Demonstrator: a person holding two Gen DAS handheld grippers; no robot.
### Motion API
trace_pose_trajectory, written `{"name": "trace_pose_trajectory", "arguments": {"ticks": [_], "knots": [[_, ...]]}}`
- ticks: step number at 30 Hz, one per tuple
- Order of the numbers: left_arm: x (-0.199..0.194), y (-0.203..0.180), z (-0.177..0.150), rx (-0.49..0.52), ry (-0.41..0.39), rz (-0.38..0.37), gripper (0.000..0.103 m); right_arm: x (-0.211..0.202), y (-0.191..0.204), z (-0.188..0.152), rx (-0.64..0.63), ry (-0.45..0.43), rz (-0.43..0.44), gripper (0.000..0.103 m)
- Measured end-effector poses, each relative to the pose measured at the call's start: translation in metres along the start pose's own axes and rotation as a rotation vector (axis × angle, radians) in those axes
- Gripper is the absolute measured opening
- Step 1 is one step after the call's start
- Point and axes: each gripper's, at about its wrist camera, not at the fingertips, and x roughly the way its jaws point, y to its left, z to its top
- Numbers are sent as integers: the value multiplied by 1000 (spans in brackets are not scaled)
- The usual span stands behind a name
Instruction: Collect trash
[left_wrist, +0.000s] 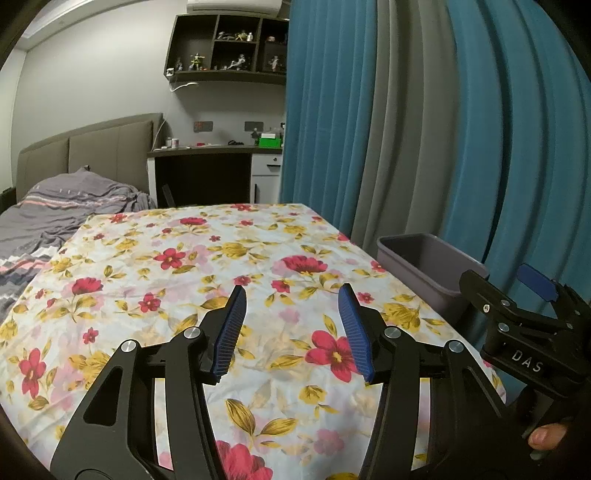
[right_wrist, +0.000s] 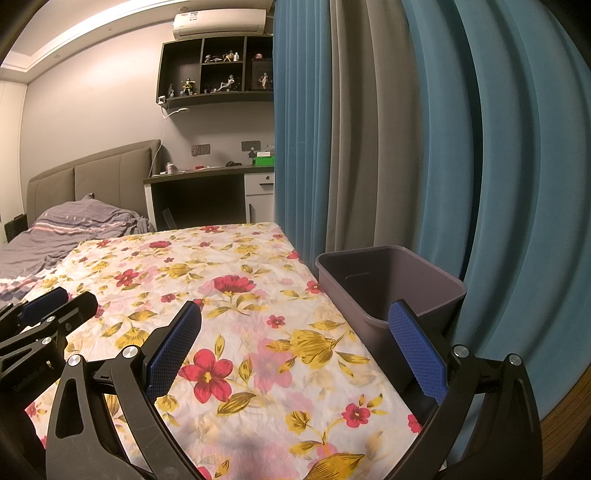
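A grey plastic bin (right_wrist: 391, 288) stands off the table's right edge against the curtain; what shows of its inside is bare. It also shows in the left wrist view (left_wrist: 432, 269). My left gripper (left_wrist: 293, 295) is open and empty above the flowered tablecloth (left_wrist: 207, 266). My right gripper (right_wrist: 295, 314) is open and empty, wide apart, its right finger next to the bin's near wall. Each gripper shows at the edge of the other's view: the right one (left_wrist: 532, 317) and the left one (right_wrist: 48, 314). No trash shows on the cloth.
A bed with a grey quilt (right_wrist: 62, 229) lies to the left behind the table. A dark desk (right_wrist: 207, 192) with small items stands at the back. Blue and grey curtains (right_wrist: 406, 129) hang along the right side.
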Motion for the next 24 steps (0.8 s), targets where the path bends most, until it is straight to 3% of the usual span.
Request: {"name": "trace_pose_trajectory", "arguments": {"ticks": [24], "knots": [[-2, 8, -5, 3, -1, 25, 51, 0, 0, 0, 0, -1, 1, 97]]}}
